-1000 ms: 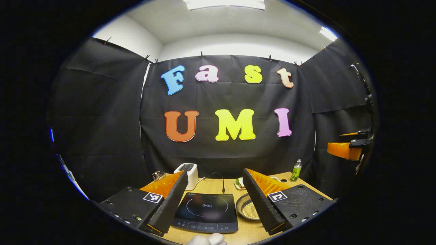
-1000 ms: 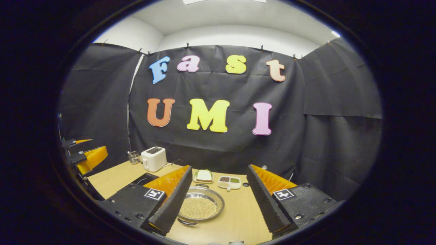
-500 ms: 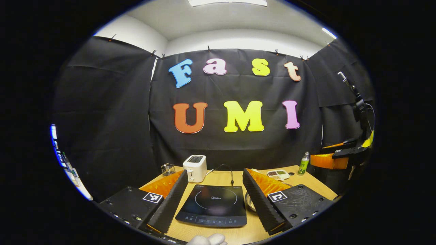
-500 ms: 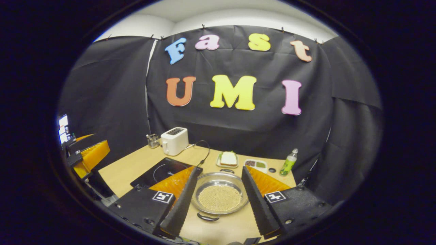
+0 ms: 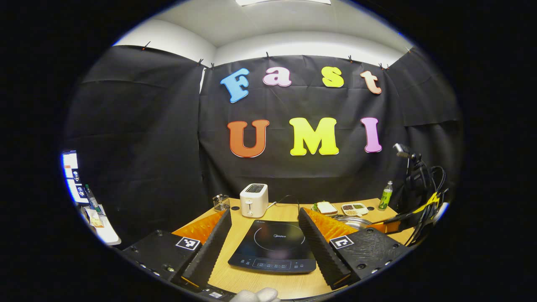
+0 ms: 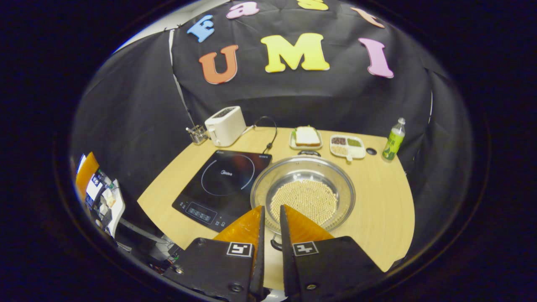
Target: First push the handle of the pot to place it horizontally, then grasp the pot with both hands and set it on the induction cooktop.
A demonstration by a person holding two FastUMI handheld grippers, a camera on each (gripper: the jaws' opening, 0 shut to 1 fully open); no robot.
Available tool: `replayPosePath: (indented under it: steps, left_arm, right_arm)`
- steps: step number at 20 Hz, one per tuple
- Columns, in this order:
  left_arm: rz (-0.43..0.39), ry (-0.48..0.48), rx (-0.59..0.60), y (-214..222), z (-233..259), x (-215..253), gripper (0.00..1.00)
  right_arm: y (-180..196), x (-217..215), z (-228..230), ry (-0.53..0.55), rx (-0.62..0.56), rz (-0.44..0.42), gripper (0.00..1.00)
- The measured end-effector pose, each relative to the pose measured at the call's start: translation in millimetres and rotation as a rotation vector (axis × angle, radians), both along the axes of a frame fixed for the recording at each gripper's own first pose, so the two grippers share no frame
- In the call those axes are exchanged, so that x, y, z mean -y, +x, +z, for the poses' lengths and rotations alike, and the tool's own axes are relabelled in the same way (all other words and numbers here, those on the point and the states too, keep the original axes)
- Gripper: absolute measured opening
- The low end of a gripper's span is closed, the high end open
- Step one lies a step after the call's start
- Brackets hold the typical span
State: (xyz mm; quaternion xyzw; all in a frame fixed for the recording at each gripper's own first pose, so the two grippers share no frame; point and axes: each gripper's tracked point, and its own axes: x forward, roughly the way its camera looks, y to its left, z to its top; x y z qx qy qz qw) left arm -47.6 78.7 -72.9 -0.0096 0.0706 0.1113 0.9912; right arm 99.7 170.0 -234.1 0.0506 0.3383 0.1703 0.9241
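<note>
Right gripper (image 6: 270, 218) hangs above the table's near edge, fingers nearly together with a thin slit between them, nothing held; tips sit over the near rim of the pot (image 6: 303, 193). Near pot handle (image 6: 275, 243) peeks out between the fingers low down; whether they touch it, cannot tell. Pot is a wide shallow steel pan with pale beads in the bottom, standing on the table (image 6: 377, 209) just right of the cooktop (image 6: 222, 182), rims almost touching; its far handle (image 6: 308, 153) points to the back edge. Left gripper (image 5: 264, 235) is spread wide, holding nothing, raised over the near edge with the cooktop (image 5: 275, 247) between its fingers. Pot rim (image 5: 354, 219) shows past its right finger. Along the back edge: glass holder (image 6: 196, 134), toaster (image 6: 225, 125) with its cord, sandwich plate (image 6: 306, 137), divided dish (image 6: 346, 144), dark cap (image 6: 371, 151), green bottle (image 6: 392, 140) at the back right corner.
</note>
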Motion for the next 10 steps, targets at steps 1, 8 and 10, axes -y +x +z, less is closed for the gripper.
replayPosePath:
  steps: [1, 8, 10]
  left_arm:
    - [0.006, 0.000, -0.004, -1.0, -1.7, -1.5, 0.96]
    - [0.040, -0.018, -0.031, -9.7, -12.0, -9.6, 0.96]
    - [0.041, -0.026, -0.039, -9.7, -13.1, -11.2, 0.96]
  right_arm:
    - [1.0, -3.2, -8.8, -0.005, -0.024, 0.013, 0.17]
    - [-7.0, -30.2, -77.5, -0.048, -0.172, 0.084, 0.04]
    - [-8.9, -36.3, -92.5, -0.071, -0.203, 0.091, 0.04]
